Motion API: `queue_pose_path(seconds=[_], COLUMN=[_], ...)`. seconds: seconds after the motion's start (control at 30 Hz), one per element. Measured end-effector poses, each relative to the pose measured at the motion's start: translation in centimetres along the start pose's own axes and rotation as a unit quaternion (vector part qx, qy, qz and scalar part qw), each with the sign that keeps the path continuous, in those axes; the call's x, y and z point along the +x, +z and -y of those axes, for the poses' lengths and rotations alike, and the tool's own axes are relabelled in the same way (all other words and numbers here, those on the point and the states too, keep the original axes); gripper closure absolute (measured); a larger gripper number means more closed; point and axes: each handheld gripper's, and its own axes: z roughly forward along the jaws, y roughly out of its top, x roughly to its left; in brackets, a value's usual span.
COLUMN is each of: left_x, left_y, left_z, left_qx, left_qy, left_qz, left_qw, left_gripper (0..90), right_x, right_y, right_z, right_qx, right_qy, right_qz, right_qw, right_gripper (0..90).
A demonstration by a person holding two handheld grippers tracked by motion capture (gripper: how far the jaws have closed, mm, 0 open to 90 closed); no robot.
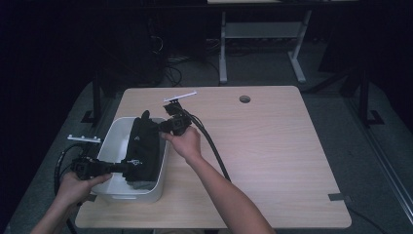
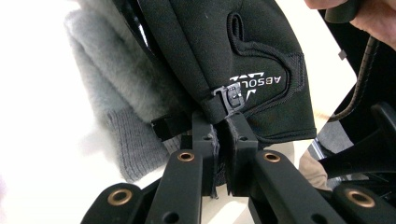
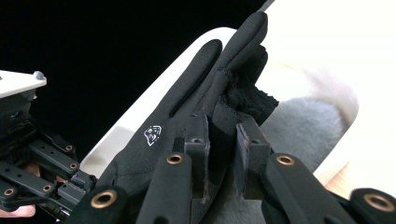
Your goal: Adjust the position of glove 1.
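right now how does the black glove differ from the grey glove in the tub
The black glove is smooth, carries white logos and is pinched at both ends, cuff in the left tool, fingers in the right tool. The grey glove is fluffy with a ribbed knit cuff, and lies loose beneath it. Both are over the white tub.

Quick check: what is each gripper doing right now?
Left gripper: shut on the cuff of the black glove.
Right gripper: shut on the black glove's finger end.
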Motion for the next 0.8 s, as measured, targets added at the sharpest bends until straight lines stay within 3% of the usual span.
queue_pose_path(seconds=[0.37,0.47,0.8], left_x=[0.3,0.5,0.0], left_y=[1.3,1.4,1.2], left_z=[0.2,0.2,-0.4], left_qx=[0.027,0.029,0.03], left_qy=[-0.006,-0.01,-0.003], left_qz=[0.0,0.0,-0.007], left_qw=[0.9996,0.9995,0.9995], left_gripper=[82.7,78.2,67.3], right_x=[-1.0,-1.3,-1.4], right_y=[0.5,0.4,-1.1], right_z=[0.9,1.1,0.9], right_qx=[0.02,0.021,0.012], right_qy=[0.005,0.003,-0.003], right_qz=[0.008,0.013,0.017], right_qw=[0.9998,0.9997,0.9998], right_gripper=[73.9,68.2,66.4])
